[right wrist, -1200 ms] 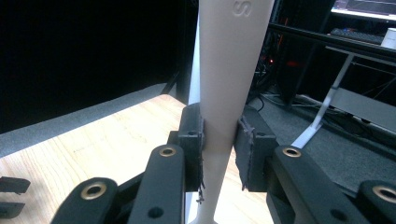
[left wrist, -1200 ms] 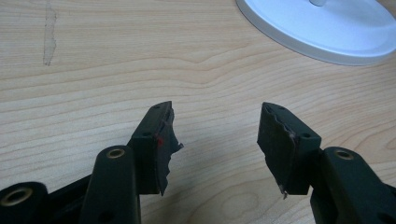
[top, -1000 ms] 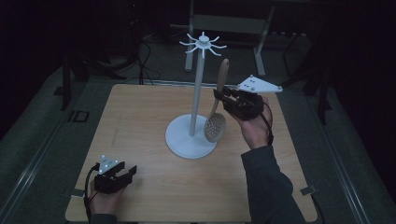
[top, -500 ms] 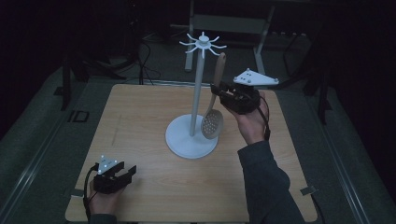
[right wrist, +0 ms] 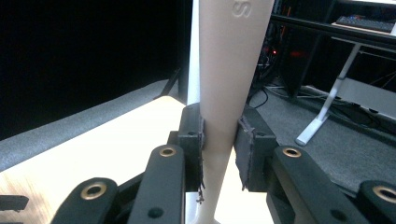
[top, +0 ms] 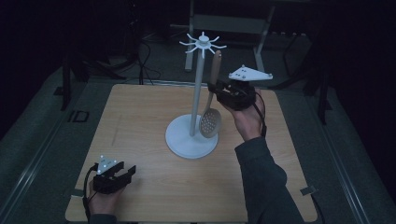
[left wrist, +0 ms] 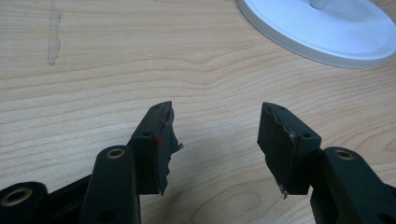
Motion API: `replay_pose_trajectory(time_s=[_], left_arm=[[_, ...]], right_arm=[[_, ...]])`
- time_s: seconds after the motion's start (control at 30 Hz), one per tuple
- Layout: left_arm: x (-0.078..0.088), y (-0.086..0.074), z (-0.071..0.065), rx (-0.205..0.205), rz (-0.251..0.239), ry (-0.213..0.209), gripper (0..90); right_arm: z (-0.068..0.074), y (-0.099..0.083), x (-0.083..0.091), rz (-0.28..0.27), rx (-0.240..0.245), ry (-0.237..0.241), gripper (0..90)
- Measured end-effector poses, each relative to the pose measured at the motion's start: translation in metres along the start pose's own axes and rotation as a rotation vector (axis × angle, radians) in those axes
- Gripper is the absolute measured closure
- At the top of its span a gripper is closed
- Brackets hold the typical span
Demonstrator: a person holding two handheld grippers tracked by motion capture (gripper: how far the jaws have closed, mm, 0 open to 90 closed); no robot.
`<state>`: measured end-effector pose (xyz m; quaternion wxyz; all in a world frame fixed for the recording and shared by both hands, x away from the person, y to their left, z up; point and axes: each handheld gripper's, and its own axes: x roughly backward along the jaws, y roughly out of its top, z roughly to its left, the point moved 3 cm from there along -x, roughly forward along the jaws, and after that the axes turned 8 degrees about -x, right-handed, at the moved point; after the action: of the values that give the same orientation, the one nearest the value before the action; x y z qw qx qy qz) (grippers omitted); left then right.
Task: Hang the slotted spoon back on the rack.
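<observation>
High view is showing the right gripper point(top: 217, 88) clenching the slotted spoon point(top: 211, 122) upright beside the white rack point(top: 192, 140), so raising its handle top steadily toward a hook seems wise, while the left gripper point(top: 122, 171) is resting released on the table point(top: 140, 112).

Light wooden tabletop point(top: 140, 121), grain running across, a faint pale scuff ahead and to the left of the left gripper point(top: 113, 175). Resting directly on it: the round white base point(top: 191, 140) of a hook stand, ahead and to the right of that gripper, and that gripper itself near the front left corner.
</observation>
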<state>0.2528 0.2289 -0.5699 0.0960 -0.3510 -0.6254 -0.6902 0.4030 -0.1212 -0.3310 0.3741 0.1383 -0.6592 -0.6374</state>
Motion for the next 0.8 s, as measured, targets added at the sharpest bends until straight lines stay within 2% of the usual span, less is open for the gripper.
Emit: replay_pose_trajectory(time_s=[0.57,0.7,0.8], left_arm=[[0.0004,0.0000,0.0000,0.000,-0.001,0.000,45.8],[0.0001,-0.0001,-0.0001,0.000,-0.001,0.000,45.8],[0.0000,0.0000,-0.0003,-0.001,0.000,0.000,45.8]], right_arm=[[0.0021,0.0013,-0.0103,0.021,0.005,-0.003,73.5],[0.0010,-0.0010,-0.0083,0.008,-0.004,0.016,72.3],[0.0020,-0.0014,-0.0062,0.004,0.004,0.016,67.4]])
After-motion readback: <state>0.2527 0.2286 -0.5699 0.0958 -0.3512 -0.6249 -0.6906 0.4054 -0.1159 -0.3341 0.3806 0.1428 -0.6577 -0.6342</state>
